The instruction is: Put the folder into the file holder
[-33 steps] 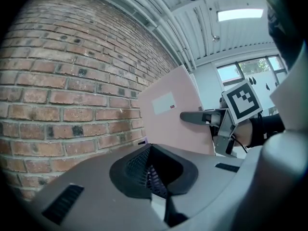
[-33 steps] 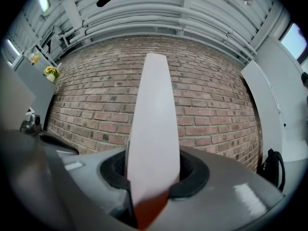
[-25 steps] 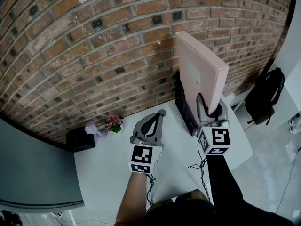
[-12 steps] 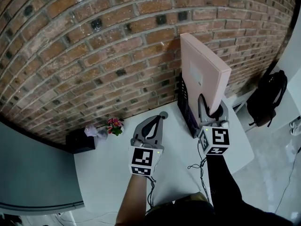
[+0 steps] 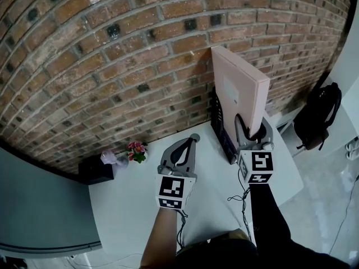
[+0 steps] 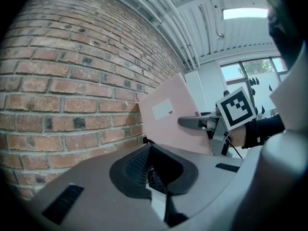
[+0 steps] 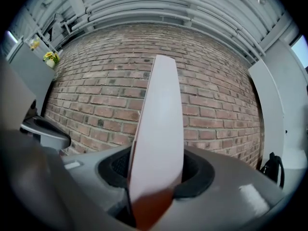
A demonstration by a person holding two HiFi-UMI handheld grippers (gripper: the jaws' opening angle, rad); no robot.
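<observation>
Step in hand: letting go. The folder (image 5: 238, 88) looks delivered into the file holder (image 5: 221, 130), and the task is close to done.
Folder: pink and thick, standing on end and leaning a little to the right. Its lower part sits beside the holder's dark side wall, and its top rises well above it, close to the brick wall (image 5: 112, 66).
Right gripper (image 5: 252, 129): astride the folder's near edge low down. The jaws have just been opening with the folder's edge between them. The pads look eased off it, so I read it as released, not clamped.
Left gripper (image 5: 190, 137): clenched on nothing, tips together. It hangs over the table (image 5: 129, 206), well apart from the holder.
File holder: dark and upright, at the back of the table against the wall. It holds the folder. I cannot tell if there is anything else inside, and the gripper hides the folder's foot.
Next move calls for: drawing the right gripper straight back toward the person, jaws wide enough to clear both faces so the folder is not dragged out or tipped.
Risk: the folder is tall and leaning, so a snagged pad could rock the holder.
Other things: pink flowers (image 5: 136, 149) and a dark box (image 5: 96, 167) at the table's far left. A backpack (image 5: 317, 116) lies on the floor at right.
</observation>
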